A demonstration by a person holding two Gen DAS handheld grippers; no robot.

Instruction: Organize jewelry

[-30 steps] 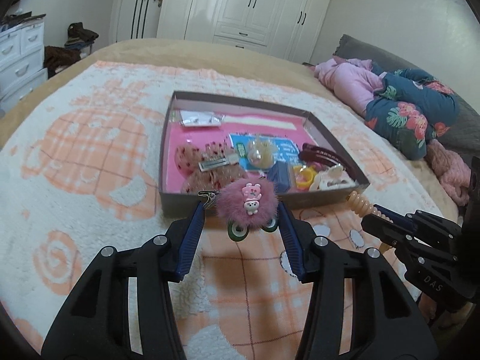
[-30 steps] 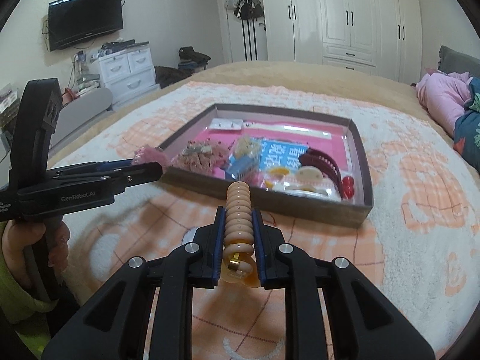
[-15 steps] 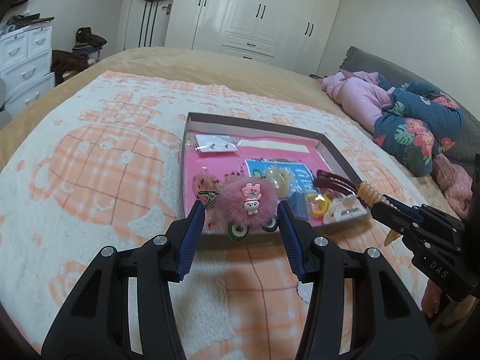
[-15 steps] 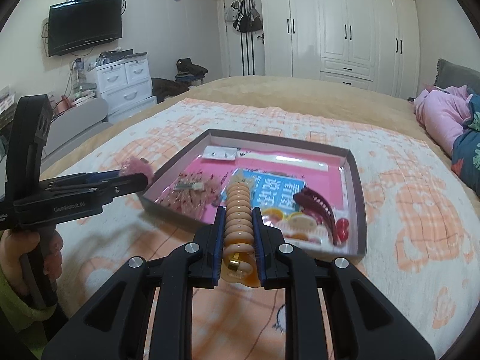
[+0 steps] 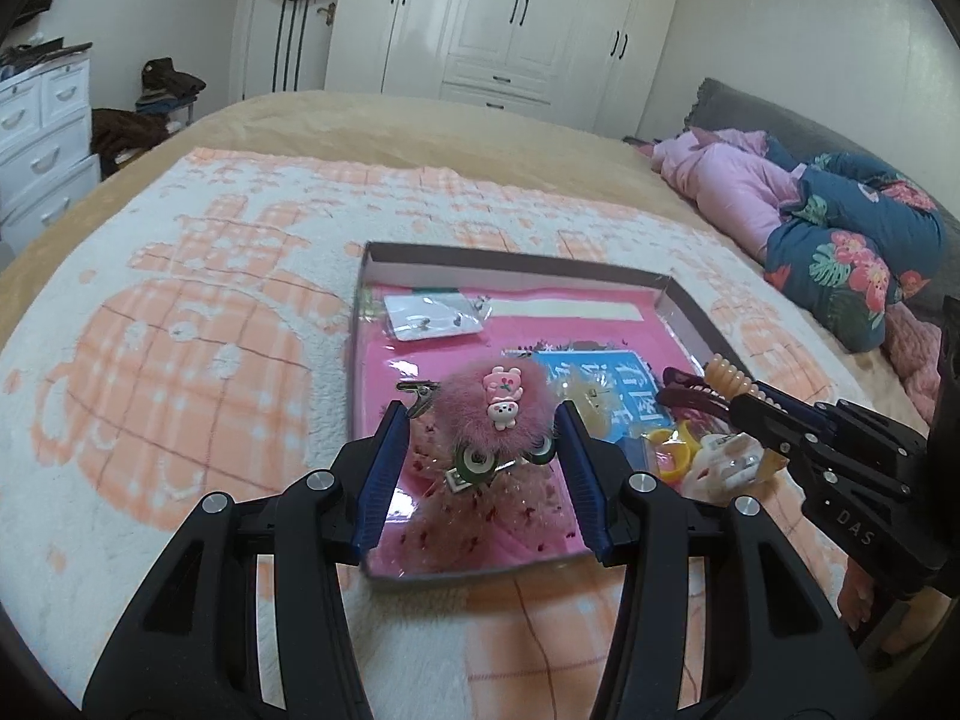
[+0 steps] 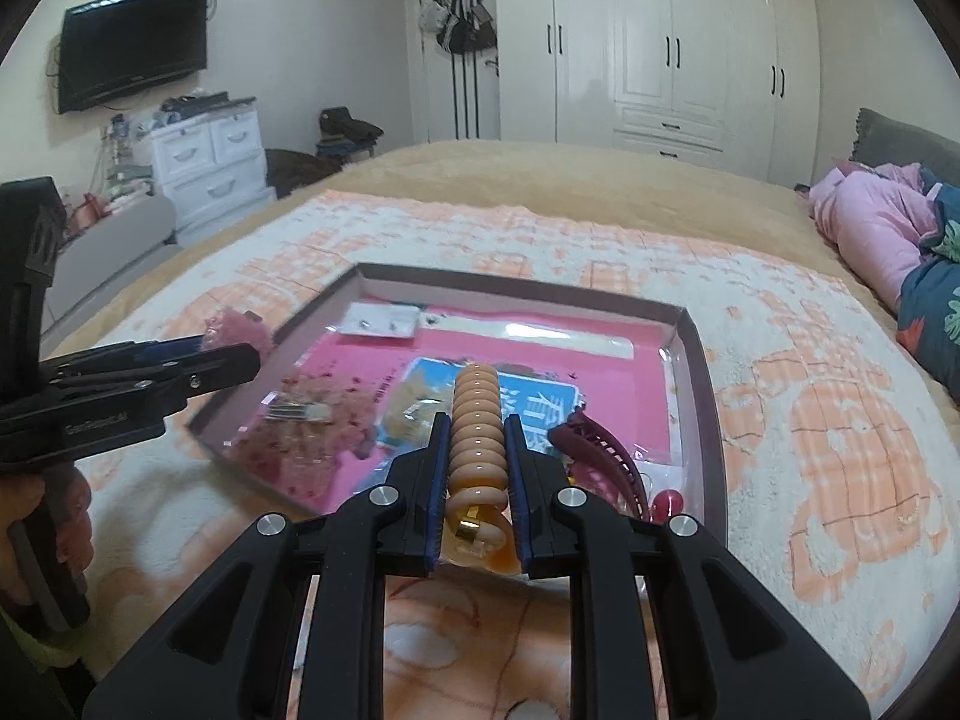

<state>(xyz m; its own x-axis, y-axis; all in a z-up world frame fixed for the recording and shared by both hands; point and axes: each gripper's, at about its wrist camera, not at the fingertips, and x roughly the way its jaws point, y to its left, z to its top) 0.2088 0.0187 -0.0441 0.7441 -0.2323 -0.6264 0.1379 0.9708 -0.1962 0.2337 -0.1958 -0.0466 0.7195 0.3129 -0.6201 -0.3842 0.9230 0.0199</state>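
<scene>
A bedroom, mid-sort: two hand-held tongs hang above a shallow brown-walled box (image 5: 684, 306) lined in pink, set on a peach-and-white fleece blanket (image 5: 180, 372) spread over the bed. The left gripper (image 5: 480, 414) is clamped on a fluffy pink pompom hair clip (image 5: 489, 405) topped with a small pink bear charm; a metal clip end pokes out just beside its left finger, and two green-and-white rings sit at the pompom's base between the blue pads. Directly beneath and ahead of those fingers lies the box's near-left corner, with clear pouches speckled red (image 5: 480, 516) under the tongs and a small white earring card (image 5: 435, 318) farther ahead toward the far wall. The right gripper (image 6: 477, 450) is closed tight on a ribbed peach spiral hair tie (image 6: 477, 420), which stands up between its fingers, a gold band and amber piece at its lower end. Just to the right of that gripper's fingers rests a dark red claw clip (image 6: 594, 450); a blue printed packet (image 6: 540, 402) lies straight ahead of it, and a red bead (image 6: 666, 501) sits near the box's right wall. From the left wrist camera, the right tongs enter from the right, over a yellow ring (image 5: 669, 450) and a white clip (image 5: 726, 462). White wardrobes (image 6: 660, 42) stand beyond the bed
</scene>
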